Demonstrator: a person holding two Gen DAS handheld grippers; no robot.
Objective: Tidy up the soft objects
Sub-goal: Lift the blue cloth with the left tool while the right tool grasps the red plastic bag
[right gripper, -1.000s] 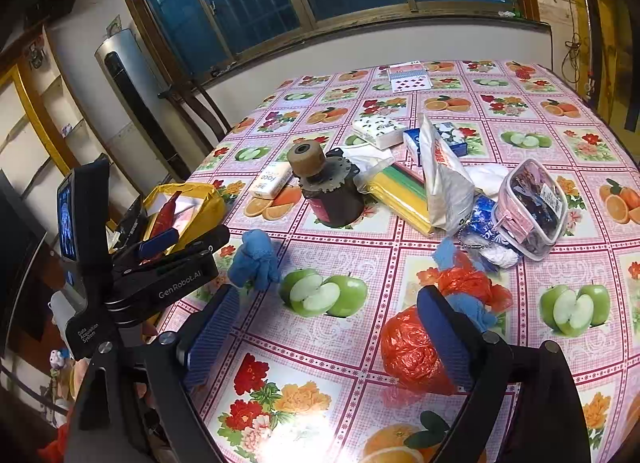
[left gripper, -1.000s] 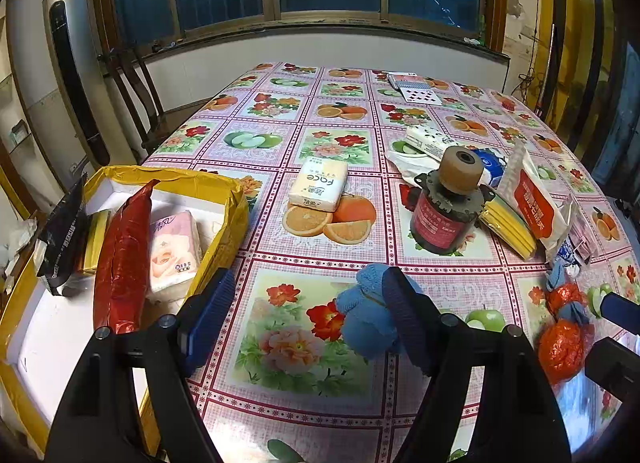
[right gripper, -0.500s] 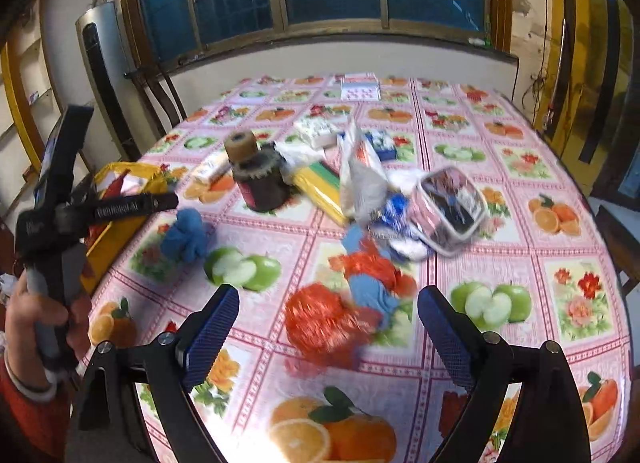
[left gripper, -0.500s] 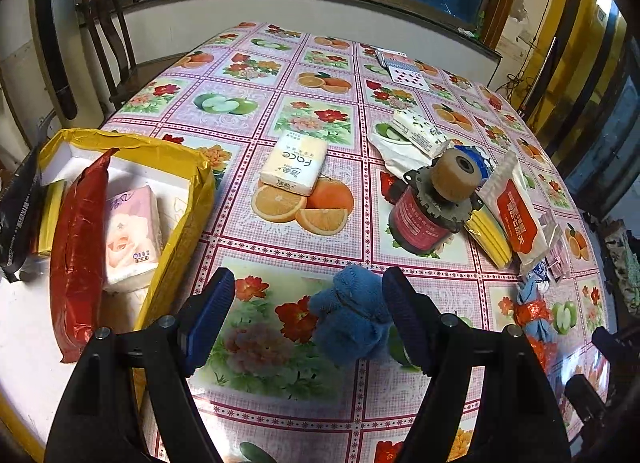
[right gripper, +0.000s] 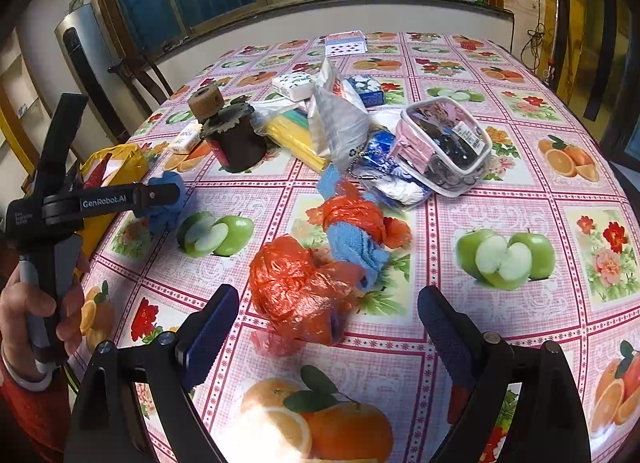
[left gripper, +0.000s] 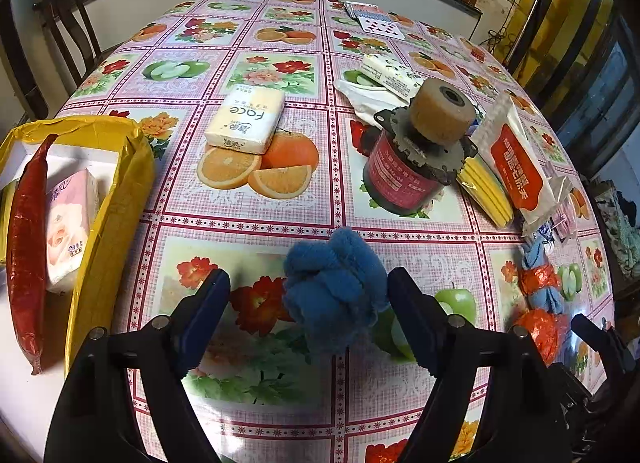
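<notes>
A fluffy blue cloth (left gripper: 334, 291) lies bunched on the fruit-print tablecloth between the spread fingers of my left gripper (left gripper: 308, 303), nearer the right finger; the gripper is open. In the right wrist view the same blue cloth (right gripper: 166, 203) shows behind the left gripper's black finger (right gripper: 156, 195), which a hand (right gripper: 36, 303) holds. My right gripper (right gripper: 328, 319) is open, just short of a crumpled orange plastic bag (right gripper: 296, 283) wrapped around a light blue cloth (right gripper: 356, 243). A yellow box (left gripper: 120, 191) at the left holds a pink tissue pack (left gripper: 68, 231) and a long red packet (left gripper: 26, 247).
A yellow tissue pack (left gripper: 246, 119), a red cylinder with a toothed disc (left gripper: 412, 159), yellow sponge cloths (left gripper: 486, 191) and a white-and-red packet (left gripper: 516, 167) sit beyond the blue cloth. A clear pink pouch (right gripper: 444, 143) and playing cards (right gripper: 346, 43) lie farther back. Chairs stand at the table's left.
My left gripper has moved forward so the blue cloth now lies between its fingers. My right gripper has swung towards the orange bag and drawn closer to it. Both stay open.
</notes>
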